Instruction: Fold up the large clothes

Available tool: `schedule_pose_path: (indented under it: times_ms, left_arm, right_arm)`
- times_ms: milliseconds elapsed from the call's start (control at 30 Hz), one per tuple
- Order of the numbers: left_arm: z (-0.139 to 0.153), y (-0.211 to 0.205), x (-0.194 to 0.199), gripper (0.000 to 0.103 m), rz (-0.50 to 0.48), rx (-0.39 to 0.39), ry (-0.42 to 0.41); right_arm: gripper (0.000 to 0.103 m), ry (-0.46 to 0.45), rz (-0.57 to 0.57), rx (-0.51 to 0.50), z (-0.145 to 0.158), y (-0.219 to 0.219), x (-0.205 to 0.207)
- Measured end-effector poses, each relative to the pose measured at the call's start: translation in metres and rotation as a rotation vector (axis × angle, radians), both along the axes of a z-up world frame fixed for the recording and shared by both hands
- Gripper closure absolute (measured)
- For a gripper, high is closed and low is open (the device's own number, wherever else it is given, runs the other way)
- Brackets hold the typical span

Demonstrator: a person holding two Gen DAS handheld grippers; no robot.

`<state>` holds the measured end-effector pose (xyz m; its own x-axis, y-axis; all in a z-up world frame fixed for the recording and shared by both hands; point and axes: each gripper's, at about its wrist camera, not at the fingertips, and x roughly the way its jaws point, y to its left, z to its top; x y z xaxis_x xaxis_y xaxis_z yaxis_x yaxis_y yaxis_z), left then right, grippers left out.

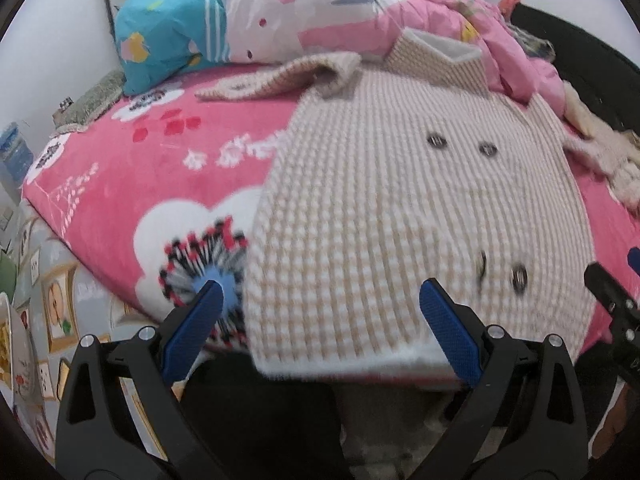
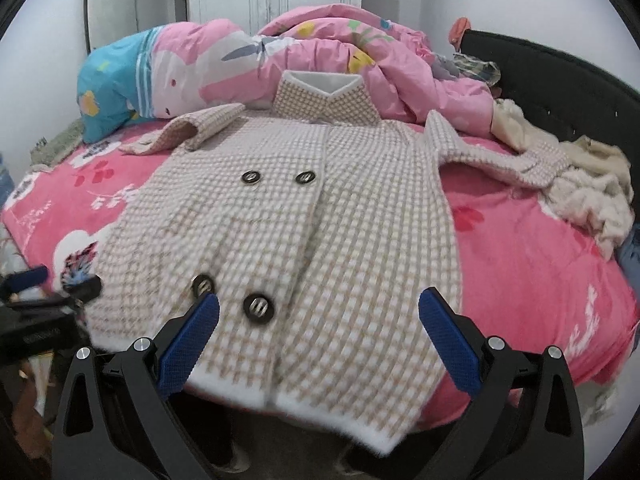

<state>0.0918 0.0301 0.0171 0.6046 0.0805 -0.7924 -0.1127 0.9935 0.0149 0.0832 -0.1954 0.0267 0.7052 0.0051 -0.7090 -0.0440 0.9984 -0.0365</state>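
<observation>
Lying face up on the pink bedspread (image 2: pixel 520 264), the checked coat (image 2: pixel 304 216) is spread out flat with its front closed, hem at the near edge of the bed and collar (image 2: pixel 326 98) up against the heap of pink quilt (image 2: pixel 360 60). Both sleeves are out to the sides: one (image 2: pixel 188 130) bent toward the blue pillow (image 2: pixel 108 92), the other (image 2: pixel 496 156) reaching toward a pile of cream clothes (image 2: pixel 592 192). By the look of it no fold has been made yet; the laying-out is done and the folding itself is all still to come, sleeves in first and then the body doubled over, as I judge it. The left gripper (image 1: pixel 320 320) hangs just over the hem at the coat's left corner, its blue fingers (image 1: pixel 192 328) wide apart and holding nothing; one finger sits over the bedspread's flower print, the other over the cloth. The right gripper (image 2: pixel 318 328) hovers above the hem near the lower buttons (image 2: pixel 259 307), jaws likewise spread and empty. Whether either finger touches the fabric I cannot tell, since the near edge is blurred. Each gripper shows at the margin of the other's view, so they stand side by side along the hem. The coat's thick fuzzy weave will probably hold a crease poorly and want a firm pinch.
</observation>
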Motion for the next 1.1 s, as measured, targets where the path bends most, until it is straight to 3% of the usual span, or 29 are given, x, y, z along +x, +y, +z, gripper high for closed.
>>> schedule_pose_path:
  times_ms: [200,400,600,767,900,1000,1100]
  left_arm:
    - [0.017,0.018,0.038,0.008,0.001,-0.065,-0.078]
    - [0.027,0.044,0.094,0.008,-0.008,-0.191,-0.102]
    - [0.022,0.088,0.184,0.008,0.024,-0.288,-0.097]
    - [0.002,0.143,0.270,0.008,0.224,-0.224,-0.103]
    - [-0.040,0.196,0.336,0.008,0.397,-0.261,0.013]
    - [-0.058,0.216,0.359,0.008,0.476,-0.265,0.044]
    - [-0.070,0.220,0.370,0.008,0.487,-0.269,0.062]
  right_arm:
    - [0.006,-0.021,0.118,-0.056,0.008,0.017,0.047]
    - [0.006,-0.080,0.267,0.026,0.021,0.040,0.109]
    - [0.006,-0.088,0.358,0.082,0.025,0.071,0.180]
    - [0.006,-0.047,0.367,0.113,0.012,0.089,0.231]
    - [0.006,0.039,0.345,0.152,-0.013,0.091,0.259]
    - [0.006,0.082,0.337,0.163,-0.030,0.090,0.267]
    - [0.006,0.108,0.342,0.123,-0.043,0.092,0.270]
